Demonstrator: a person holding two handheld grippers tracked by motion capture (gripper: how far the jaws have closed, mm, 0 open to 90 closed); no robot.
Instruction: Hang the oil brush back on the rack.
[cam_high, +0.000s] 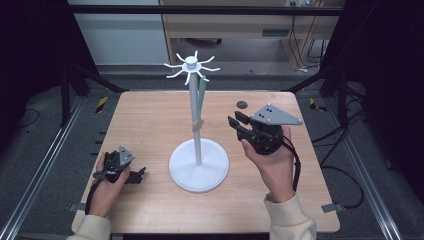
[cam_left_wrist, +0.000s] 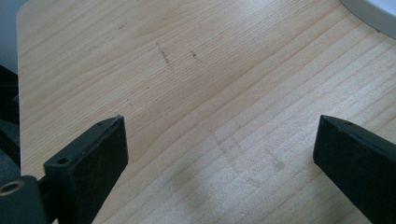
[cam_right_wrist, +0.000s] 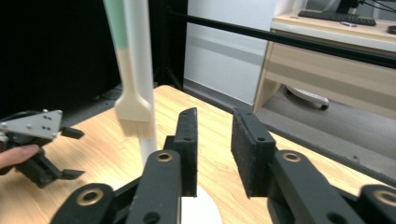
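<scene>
R gripper (cam_high: 239, 125) is hovering w/ jaws part open, empty, near the brush (cam_high: 199, 106) hanging on the white rack (cam_high: 198, 170) mid-table; L gripper (cam_high: 137, 175) is resting wide open, empty, on tabletop (cam_high: 150, 115); risk: a sideways approach is likely knocking brush off its hook or tipping rack.

A pale wooden desk (cam_high: 150, 120) with rounded corners is standing on a grey floor (cam_high: 40, 140), with metal rails (cam_high: 45, 165) running along both sides. Behind it, a white wall panel (cam_high: 120, 40) and a light wooden cabinet (cam_high: 225, 25) are showing, while black cables (cam_high: 345, 170) are trailing across the floor at the right.
</scene>
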